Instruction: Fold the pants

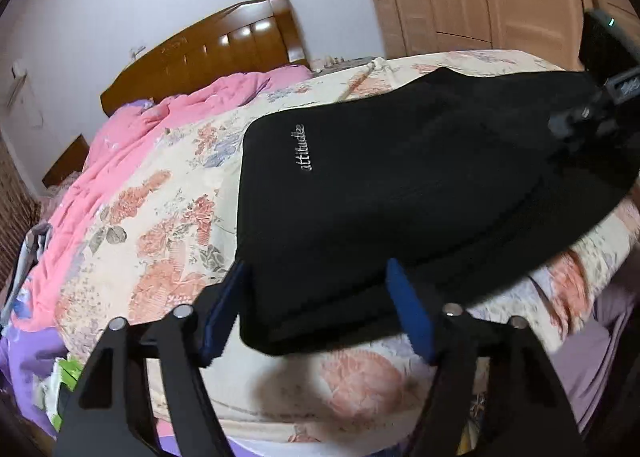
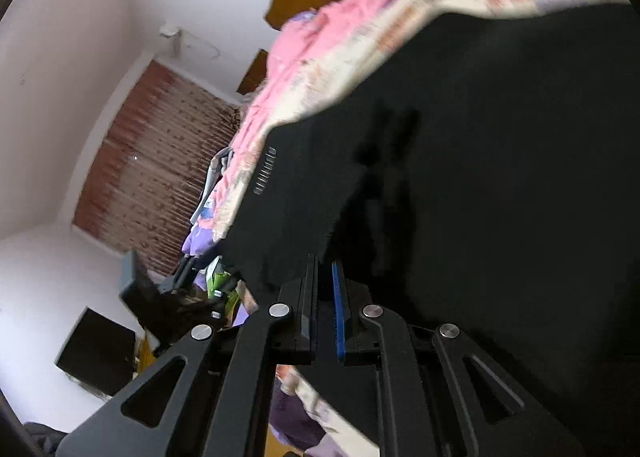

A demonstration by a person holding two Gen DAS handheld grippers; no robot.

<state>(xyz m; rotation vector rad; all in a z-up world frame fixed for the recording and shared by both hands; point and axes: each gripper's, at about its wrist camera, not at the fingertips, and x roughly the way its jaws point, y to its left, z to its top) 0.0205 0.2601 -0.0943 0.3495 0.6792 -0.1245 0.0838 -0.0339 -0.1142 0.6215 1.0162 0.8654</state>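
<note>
Left tongs spread apart over black pants; right tongs clamp the fabric.

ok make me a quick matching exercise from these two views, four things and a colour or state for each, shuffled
Things:
1. pants
2. quilt
3. left gripper
4. right gripper

Colour or state:
a. pink, bunched along the bed
b. shut on fabric
c. black, with white lettering
d. open, fingers either side of the folded edge

Pairs: 1-c, 2-a, 3-d, 4-b
</note>
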